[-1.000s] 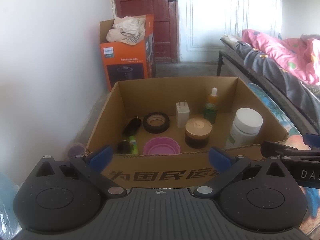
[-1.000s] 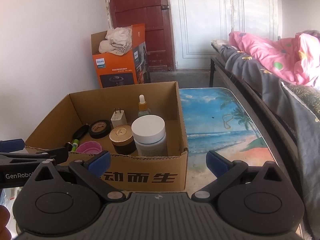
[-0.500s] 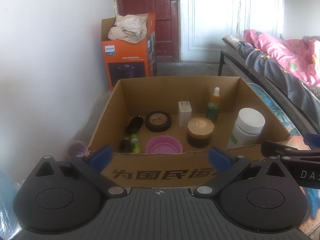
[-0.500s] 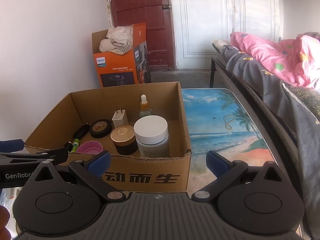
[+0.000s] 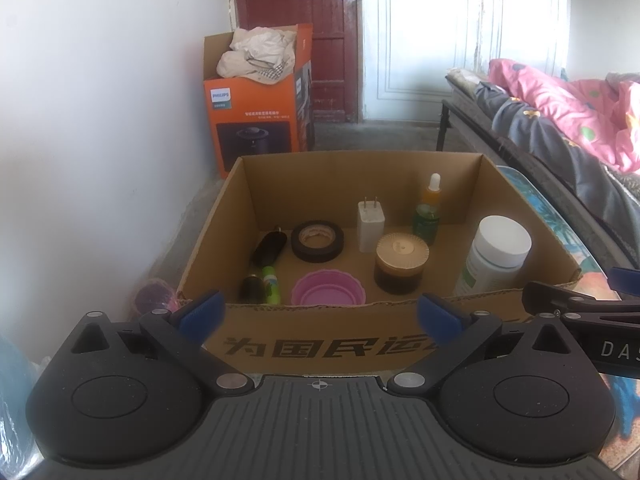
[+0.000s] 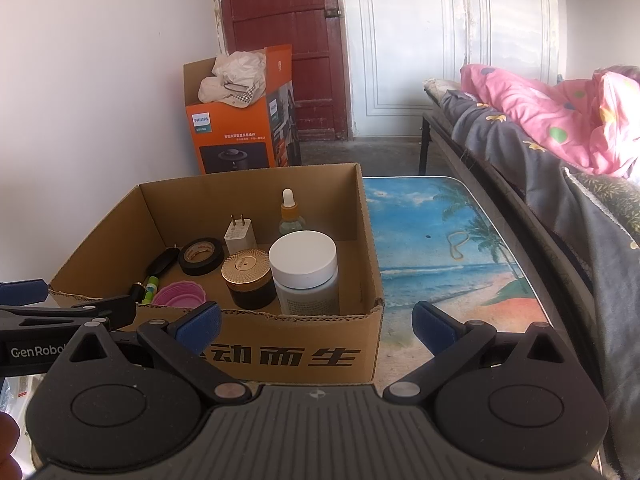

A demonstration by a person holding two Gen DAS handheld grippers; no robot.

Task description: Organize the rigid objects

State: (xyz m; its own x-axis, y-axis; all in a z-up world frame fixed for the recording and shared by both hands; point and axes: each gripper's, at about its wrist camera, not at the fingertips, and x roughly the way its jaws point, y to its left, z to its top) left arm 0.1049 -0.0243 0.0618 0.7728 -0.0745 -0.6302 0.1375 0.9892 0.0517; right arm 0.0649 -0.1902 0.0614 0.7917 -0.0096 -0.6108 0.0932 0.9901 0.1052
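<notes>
An open cardboard box [image 5: 320, 348] [image 6: 372, 240] stands on the beach-print table [image 6: 452, 248]. Inside it are a white-capped jar [image 5: 498, 256] [image 6: 306, 276], a gold-lidded dark jar [image 5: 400, 264] [image 6: 248, 278], a dropper bottle [image 5: 428, 210] [image 6: 290, 212], a white plug adapter [image 5: 370, 222] [image 6: 239, 234], a black tape roll [image 5: 317, 241] [image 6: 201, 255], a pink cup [image 5: 328, 289] [image 6: 180, 294] and dark and green tubes [image 5: 266, 264]. My left gripper [image 5: 318, 316] and right gripper [image 6: 316, 322] hover open and empty at the box's near wall.
An orange Philips box [image 5: 256, 116] stuffed with cloth stands on the floor by the red door [image 5: 308, 20]. A bed with a pink quilt [image 6: 552, 120] runs along the right. A rubber band [image 6: 456, 242] lies on the table beside the box.
Both grippers have drawn slightly up and back from the box. The things in the box have not moved.
</notes>
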